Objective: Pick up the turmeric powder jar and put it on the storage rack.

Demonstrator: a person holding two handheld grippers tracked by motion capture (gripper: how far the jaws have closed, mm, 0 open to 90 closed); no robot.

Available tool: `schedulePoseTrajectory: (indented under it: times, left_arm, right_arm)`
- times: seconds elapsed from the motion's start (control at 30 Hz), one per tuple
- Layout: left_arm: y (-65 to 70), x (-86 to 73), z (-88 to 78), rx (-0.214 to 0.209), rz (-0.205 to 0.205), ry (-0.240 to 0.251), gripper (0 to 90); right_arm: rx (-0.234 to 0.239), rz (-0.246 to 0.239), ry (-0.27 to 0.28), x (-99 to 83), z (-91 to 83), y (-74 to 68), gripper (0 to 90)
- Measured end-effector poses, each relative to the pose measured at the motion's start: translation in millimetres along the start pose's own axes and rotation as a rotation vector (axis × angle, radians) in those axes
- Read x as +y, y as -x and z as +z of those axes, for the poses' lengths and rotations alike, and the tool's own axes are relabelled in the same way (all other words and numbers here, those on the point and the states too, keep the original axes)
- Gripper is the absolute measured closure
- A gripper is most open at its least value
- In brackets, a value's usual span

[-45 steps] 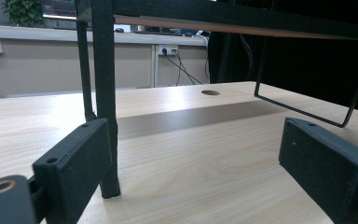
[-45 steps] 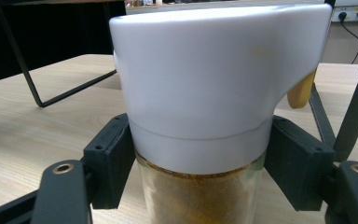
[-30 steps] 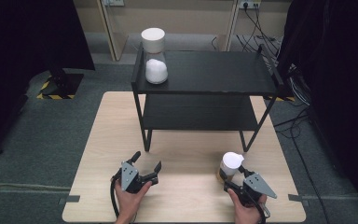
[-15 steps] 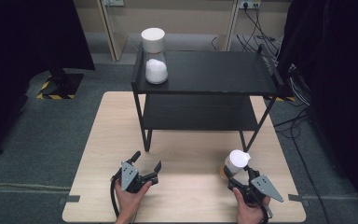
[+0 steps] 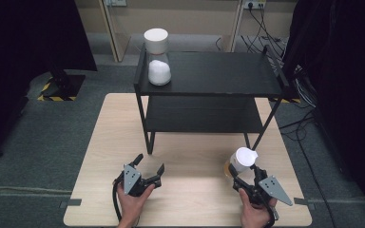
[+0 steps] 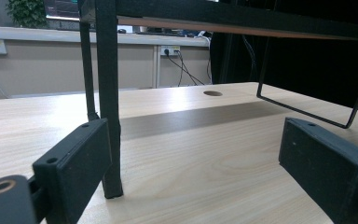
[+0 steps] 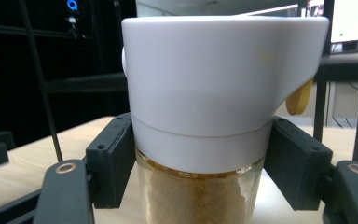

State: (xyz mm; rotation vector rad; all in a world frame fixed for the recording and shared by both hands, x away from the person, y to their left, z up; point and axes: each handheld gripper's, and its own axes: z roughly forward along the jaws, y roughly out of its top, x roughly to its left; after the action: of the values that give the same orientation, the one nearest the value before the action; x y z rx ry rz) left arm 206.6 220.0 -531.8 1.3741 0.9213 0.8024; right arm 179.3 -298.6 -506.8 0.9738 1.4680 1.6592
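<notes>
Right gripper: clamped on jar w/ white lid, brown powder inside
Jar: at table's front right, near rack leg
Left gripper: jaws apart, empty, front left
Rack top: 2nd jar, white contents

Right gripper view: glass jar of brown powder with a white plastic lid has its base cut off by the bottom edge. Black metal two-tier shelf rack in the left gripper view: top clipped by the upper edge. High view: both forearms cut off at the bottom; white contents of the far glass jar too small to identify.
</notes>
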Motion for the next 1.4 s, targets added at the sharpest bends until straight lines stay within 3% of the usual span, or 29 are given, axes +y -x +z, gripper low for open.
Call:
schedulePoseTrajectory:
  times: [0.73, 1.4]
  left_arm:
    - [0.7, -0.3, -0.3, 0.003, 0.002, 0.002, 8.7]
    - [0.9, 0.3, 0.1, 0.004, 0.003, -0.002, 8.8]
  right_arm:
    - [0.0, -0.019, 0.121, 37.4, 9.0, -3.4, 30.6]
    - [-0.021, -0.062, 0.169, 76.8, 18.2, -0.8, 30.6]
